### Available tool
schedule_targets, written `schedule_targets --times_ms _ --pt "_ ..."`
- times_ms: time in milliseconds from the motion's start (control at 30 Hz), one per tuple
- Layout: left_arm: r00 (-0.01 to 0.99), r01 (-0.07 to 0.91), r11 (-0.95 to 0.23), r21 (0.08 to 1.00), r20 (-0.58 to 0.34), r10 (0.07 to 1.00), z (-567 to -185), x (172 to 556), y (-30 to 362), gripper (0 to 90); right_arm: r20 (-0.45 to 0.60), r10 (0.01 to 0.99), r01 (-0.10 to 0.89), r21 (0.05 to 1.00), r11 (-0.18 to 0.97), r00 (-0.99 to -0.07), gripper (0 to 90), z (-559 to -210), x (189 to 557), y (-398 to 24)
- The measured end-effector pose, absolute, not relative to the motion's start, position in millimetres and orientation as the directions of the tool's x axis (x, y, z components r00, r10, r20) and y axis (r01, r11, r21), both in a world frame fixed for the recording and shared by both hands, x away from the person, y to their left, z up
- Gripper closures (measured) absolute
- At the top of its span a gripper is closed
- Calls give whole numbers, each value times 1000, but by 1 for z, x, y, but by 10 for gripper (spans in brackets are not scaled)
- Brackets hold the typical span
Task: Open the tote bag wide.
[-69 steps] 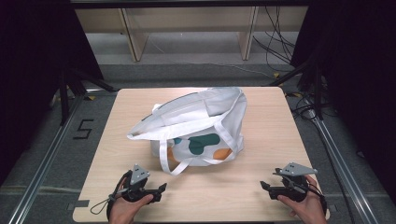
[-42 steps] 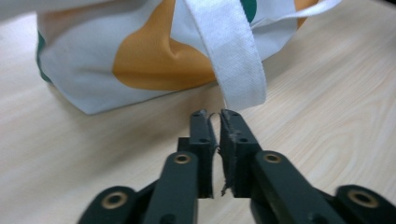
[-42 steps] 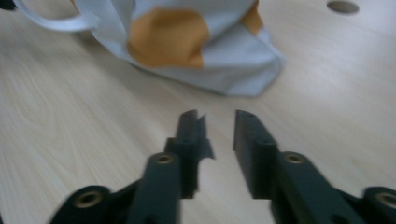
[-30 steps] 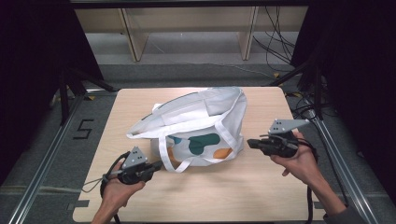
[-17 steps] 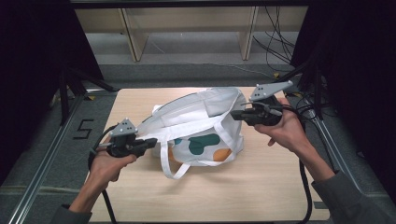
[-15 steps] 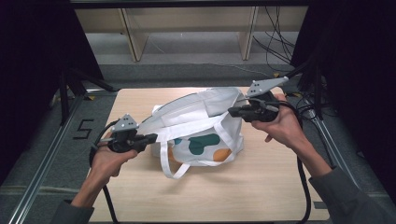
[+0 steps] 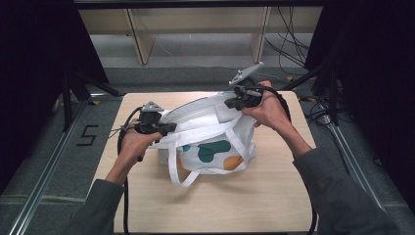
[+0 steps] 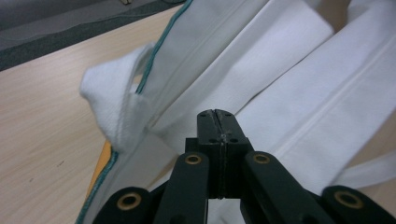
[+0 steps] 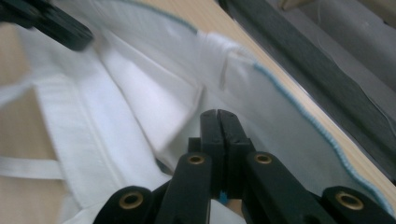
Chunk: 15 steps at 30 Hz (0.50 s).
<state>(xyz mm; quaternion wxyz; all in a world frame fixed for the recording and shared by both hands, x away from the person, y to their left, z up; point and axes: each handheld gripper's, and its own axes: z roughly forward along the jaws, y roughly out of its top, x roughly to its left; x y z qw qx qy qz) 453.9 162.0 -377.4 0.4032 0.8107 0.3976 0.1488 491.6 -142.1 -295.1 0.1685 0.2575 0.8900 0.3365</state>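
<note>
Bag (image 7: 210,142) print in high view, teal trim close-up

A light wooden table (image 7: 147,205) carries a white tote bag (image 7: 210,147) near its middle.

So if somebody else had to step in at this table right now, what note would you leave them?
Left tool: jaws shut, at the left end of the white bag, holding nothing.
Right tool: jaws shut, at the bag's far right top edge, holding nothing.
The bag lies slumped on the table, one handle hanging toward the front.
Done: both tools brought to the bag's ends.
Left: probably gripping and opening it.
</note>
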Motion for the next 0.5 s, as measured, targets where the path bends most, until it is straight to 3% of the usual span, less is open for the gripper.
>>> schedule_targets --times_ms 67,233,367,400,433,467,500 --pt "622 555 -338 760 -109 775 -388 462 160 895 -153 582 361 652 667 -799 900 -308 500 -146" --pt "572 616 -308 725 -142 808 -418 479 164 896 -118 631 508 489 709 -767 900 -370 518 -171" --pt "542 649 -296 701 -153 827 -436 482 168 897 -29 662 571 478 667 -749 900 -410 522 -186" --pt "519 660 -244 710 -195 832 -451 488 173 896 29 667 590 496 637 -745 900 -429 520 -191" --pt "519 660 -244 710 -195 832 -451 488 173 897 29 667 590 496 637 -745 900 -429 520 -191" --pt "516 701 -213 681 -276 811 -451 493 181 897 43 676 599 508 619 -736 900 -435 518 -193" --pt "506 708 -199 678 -290 813 -450 495 182 898 51 682 600 526 603 -730 900 -438 515 -195"
